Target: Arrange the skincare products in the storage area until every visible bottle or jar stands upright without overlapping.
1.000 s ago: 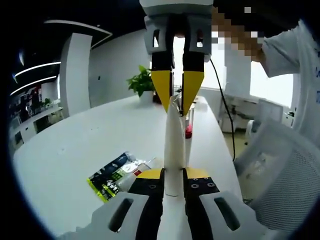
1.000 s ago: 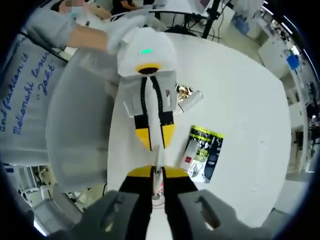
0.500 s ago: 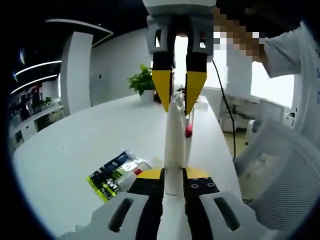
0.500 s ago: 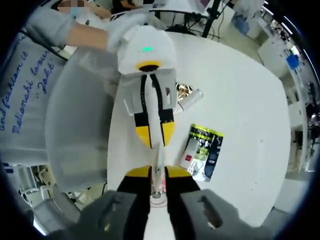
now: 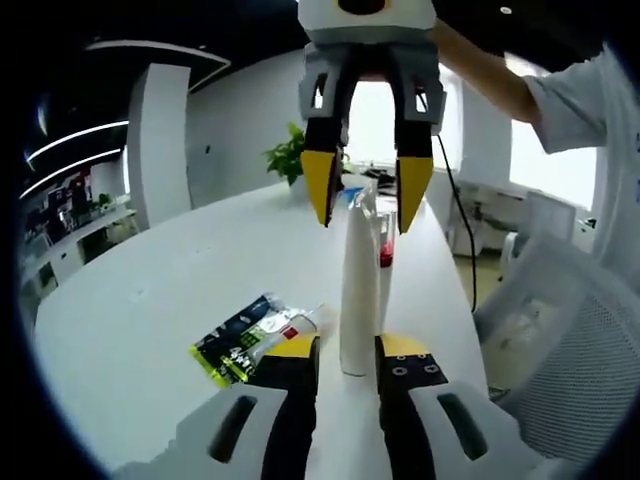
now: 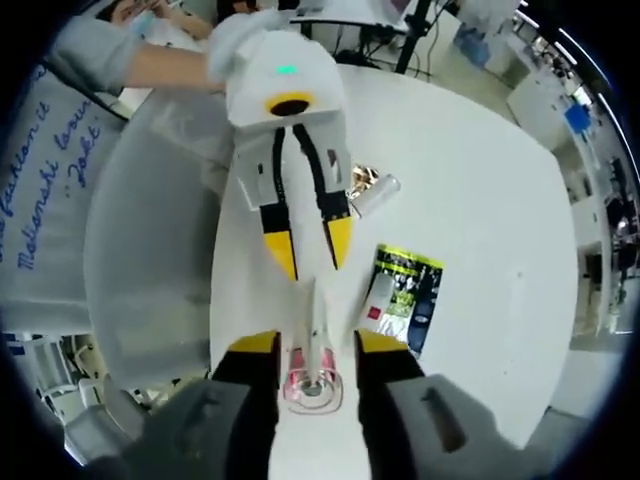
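White tube [image 5: 359, 290] upright on counter [image 5: 150, 310], between our left tool [image 5: 340, 375] jaws, jaws apart, not clamped. Right tool [image 5: 365, 195] above at 12 o'clock, jaws spread around tube tip. Clear bottle [image 6: 312, 375] with red inside stands just behind. Sachets [image 5: 245, 340] flat at 9 o'clock. We judge tube light, soft-walled, tall, tippy; grip low near cap, gentle squeeze

Hidden and unreadable parts

The white tube [image 5: 358, 290] covers most of the clear bottle [image 5: 384, 255] behind it; print on the flat sachet [image 6: 402, 298] is too small to read.
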The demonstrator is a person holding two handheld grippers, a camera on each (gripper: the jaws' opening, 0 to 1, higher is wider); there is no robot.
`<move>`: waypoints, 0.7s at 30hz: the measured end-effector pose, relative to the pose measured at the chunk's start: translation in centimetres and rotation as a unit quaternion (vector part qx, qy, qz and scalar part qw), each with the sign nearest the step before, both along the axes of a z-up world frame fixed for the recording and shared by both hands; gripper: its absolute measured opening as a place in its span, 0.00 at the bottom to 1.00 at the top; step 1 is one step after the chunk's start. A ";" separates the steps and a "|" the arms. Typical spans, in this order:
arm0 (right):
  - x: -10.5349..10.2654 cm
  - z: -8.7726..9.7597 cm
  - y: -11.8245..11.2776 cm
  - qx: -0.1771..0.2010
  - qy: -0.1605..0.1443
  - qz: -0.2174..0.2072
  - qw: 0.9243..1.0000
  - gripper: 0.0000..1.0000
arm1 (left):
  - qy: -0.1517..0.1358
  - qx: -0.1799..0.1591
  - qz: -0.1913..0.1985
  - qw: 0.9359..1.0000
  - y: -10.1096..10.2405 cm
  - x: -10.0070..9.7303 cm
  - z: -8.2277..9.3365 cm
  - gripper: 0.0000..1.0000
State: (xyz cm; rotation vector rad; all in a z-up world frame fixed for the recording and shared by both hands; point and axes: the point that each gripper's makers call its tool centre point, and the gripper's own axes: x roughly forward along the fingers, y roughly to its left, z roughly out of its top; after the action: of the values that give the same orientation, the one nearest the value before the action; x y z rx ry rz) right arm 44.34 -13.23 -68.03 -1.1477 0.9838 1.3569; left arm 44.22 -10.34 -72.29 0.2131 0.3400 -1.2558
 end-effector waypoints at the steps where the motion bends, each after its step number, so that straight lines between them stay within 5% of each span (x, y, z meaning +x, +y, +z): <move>1: 0.1 -0.1 0.0 0.001 -0.002 -0.001 1.000 0.35 | -0.001 0.003 0.000 1.000 0.1 0.0 0.0 0.22; 14: 0.5 -1.3 -1.2 0.012 -0.021 -0.032 0.999 0.64 | -0.023 0.054 0.020 0.998 2.0 0.3 -0.1 0.45; 21: 0.5 -1.3 -1.7 0.047 -0.040 -0.069 0.996 0.77 | -0.025 0.077 0.035 0.996 3.5 0.1 0.0 0.56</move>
State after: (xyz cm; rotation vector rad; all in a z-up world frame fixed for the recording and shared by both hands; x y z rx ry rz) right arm 44.88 -14.96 -69.32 -1.0361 0.9143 1.2254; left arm 44.36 -6.82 -72.30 0.3610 0.3995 -1.1536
